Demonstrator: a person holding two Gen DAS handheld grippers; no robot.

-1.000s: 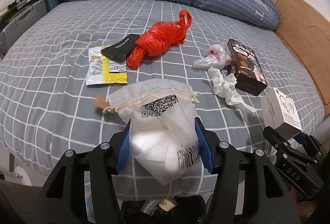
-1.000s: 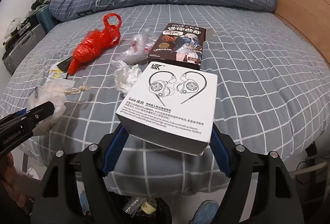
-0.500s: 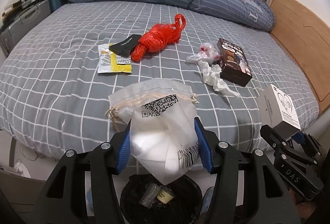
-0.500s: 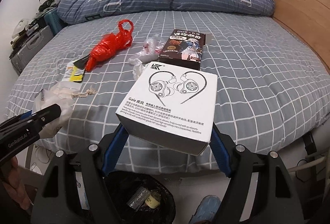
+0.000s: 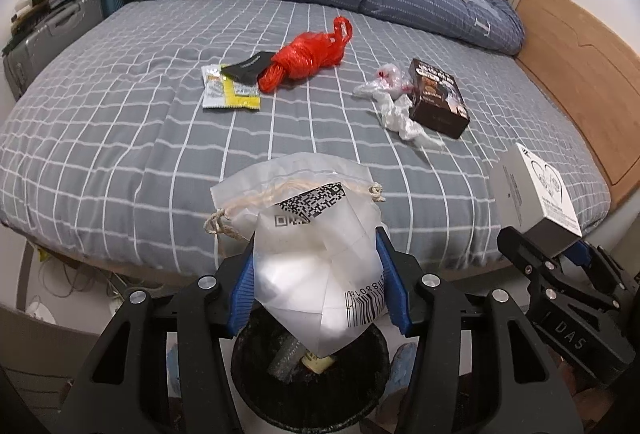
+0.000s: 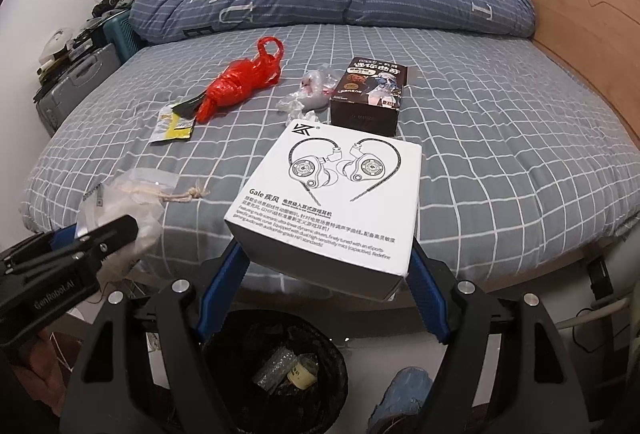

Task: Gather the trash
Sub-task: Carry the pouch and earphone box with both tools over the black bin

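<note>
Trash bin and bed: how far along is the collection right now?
Done: the black trash bin already holds some wrappers. In hand: the left gripper clamps a translucent drawstring pouch over the bin; the right gripper holds a white earphone box. Left on the grey checked bed: red plastic bag, yellow sachet, black packet, crumpled clear plastic, dark brown box.
</note>
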